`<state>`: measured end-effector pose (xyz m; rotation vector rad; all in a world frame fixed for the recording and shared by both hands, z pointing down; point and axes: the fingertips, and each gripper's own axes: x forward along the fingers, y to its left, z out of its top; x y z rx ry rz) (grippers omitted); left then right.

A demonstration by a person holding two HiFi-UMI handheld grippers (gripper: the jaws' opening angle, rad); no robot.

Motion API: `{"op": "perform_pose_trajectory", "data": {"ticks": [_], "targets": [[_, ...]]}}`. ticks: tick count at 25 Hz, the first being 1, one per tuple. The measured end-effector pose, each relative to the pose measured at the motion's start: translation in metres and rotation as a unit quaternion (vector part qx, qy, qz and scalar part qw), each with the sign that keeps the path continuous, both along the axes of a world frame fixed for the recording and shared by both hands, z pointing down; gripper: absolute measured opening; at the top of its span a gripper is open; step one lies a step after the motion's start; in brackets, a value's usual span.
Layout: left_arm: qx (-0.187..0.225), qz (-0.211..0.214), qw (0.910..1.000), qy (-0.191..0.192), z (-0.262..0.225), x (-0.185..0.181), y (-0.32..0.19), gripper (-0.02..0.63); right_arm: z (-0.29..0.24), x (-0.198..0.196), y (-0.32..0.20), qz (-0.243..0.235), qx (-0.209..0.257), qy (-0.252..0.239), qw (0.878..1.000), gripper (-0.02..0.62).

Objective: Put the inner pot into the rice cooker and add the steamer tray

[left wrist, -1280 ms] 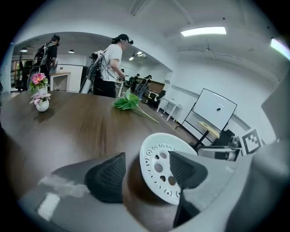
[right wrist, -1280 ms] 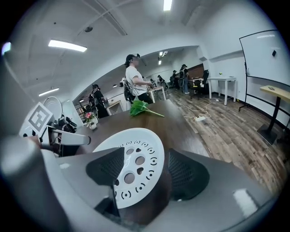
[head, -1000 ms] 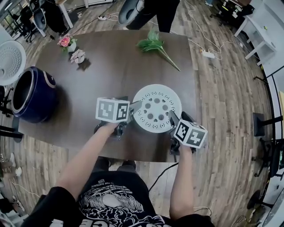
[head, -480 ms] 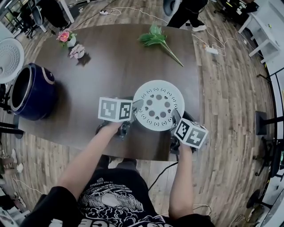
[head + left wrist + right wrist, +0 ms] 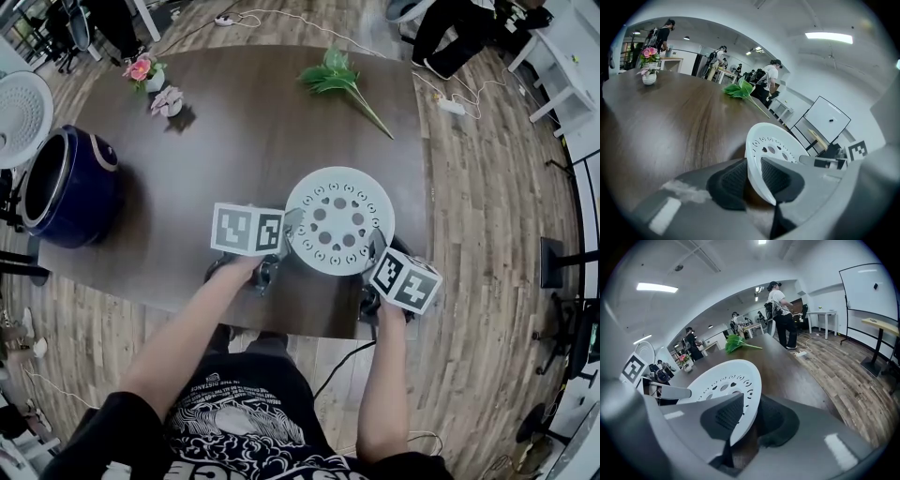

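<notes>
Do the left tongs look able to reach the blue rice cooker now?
Likely yes: only bare table lies between. But the left tongs have just closed on the steamer tray, which would come along.

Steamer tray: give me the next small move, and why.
Probably lift the steamer tray straight up. The left gripper and right gripper have just been closing their jaws on opposite sides of its rim; it rests on the table, and the rice cooker stands apart, far left.
</notes>
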<state>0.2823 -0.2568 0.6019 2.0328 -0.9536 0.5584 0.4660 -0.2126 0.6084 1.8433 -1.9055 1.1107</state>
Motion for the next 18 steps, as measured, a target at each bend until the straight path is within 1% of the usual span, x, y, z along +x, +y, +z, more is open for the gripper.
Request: {"op": "perform_pose_trajectory", "data": {"ticks": [5, 10, 18], "targets": [[0.003, -0.005, 1.0, 0.002, -0.002, -0.005, 0.002, 0.103, -0.002, -0.004, -0.001, -0.003, 0.002, 0.0, 1.0, 0.087], [0.018, -0.022, 0.9995, 0.009, -0.013, -0.015, -0.002, 0.098, -0.013, -0.013, -0.01, -0.02, 0.016, 0.006, 1.0, 0.086], [0.041, -0.069, 0.9966, 0.017, -0.034, -0.06, -0.014, 0.095, -0.036, -0.055, -0.038, -0.065, 0.041, 0.019, 0.997, 0.084]]}}
